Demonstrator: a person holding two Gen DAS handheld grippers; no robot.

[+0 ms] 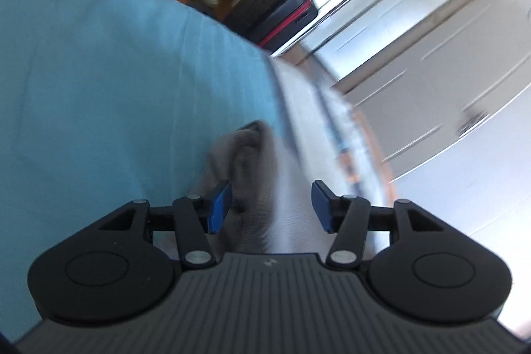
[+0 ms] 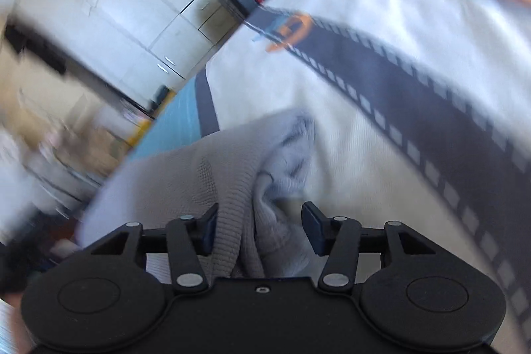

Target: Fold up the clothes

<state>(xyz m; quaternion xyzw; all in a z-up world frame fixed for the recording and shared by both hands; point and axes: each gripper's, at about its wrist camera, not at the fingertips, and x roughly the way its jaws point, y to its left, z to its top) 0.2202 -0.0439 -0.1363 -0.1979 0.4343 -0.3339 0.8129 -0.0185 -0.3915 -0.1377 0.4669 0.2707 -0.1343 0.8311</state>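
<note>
Mid-fold, by the look of it: left gripper (image 1: 270, 204) spread wide, grey knit garment (image 1: 245, 175) bunched against one blue pad (image 1: 219, 206) but unclamped. Right gripper (image 2: 259, 228) likewise agape, ribbed hem (image 2: 229, 221) of the same beige-grey knit draped loose between its fingers. Next move: closing on fabric edges before lifting. Farther out, blue sheet (image 1: 116, 72) and white printed bedspread (image 2: 381, 88) under the garment; beyond, possibly a suitcase (image 1: 275, 12), too blurred to confirm

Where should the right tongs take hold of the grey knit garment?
On the ribbed edge fold standing up between the open right tongs. Come straight forward along the fingers: the ridge runs lengthwise in the gap, so closing would likely pinch it across its thickness.
</note>
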